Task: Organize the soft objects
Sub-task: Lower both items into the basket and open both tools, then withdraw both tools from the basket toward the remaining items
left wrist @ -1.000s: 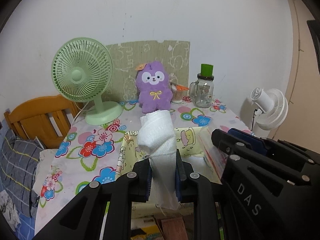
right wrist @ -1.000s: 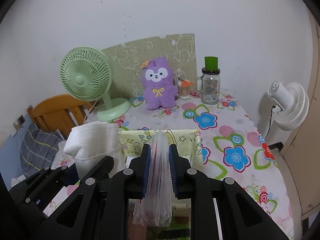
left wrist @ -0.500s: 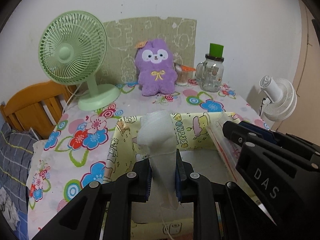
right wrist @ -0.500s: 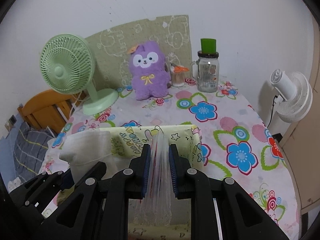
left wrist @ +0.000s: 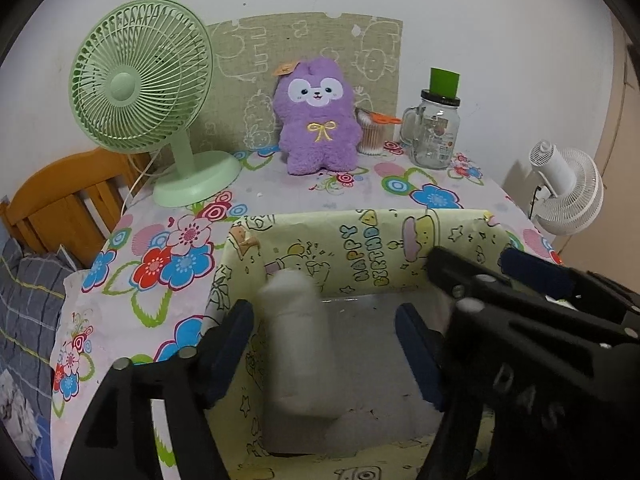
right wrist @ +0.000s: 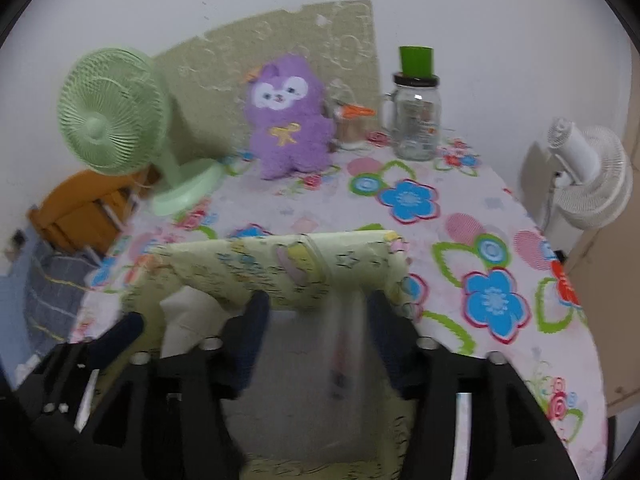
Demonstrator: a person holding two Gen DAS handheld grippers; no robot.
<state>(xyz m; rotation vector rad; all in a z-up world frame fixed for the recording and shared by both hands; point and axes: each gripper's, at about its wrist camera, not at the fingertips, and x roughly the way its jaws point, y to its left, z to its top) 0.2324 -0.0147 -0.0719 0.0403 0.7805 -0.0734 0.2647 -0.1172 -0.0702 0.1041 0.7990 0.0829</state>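
The white cloth (left wrist: 296, 344) and the clear plastic bag (right wrist: 344, 344) are smeared by motion blur; the box (left wrist: 360, 248) hides its own floor, and its near wall is cut off

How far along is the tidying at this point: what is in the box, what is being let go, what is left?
Both tongs are open over the yellow box. The white cloth sits blurred between the left tongs, apparently dropping in. The clear plastic bag is blurred between the right tongs, also released. Nothing is gripped. Possibly left: the purple plush standing on the table, if it counts.
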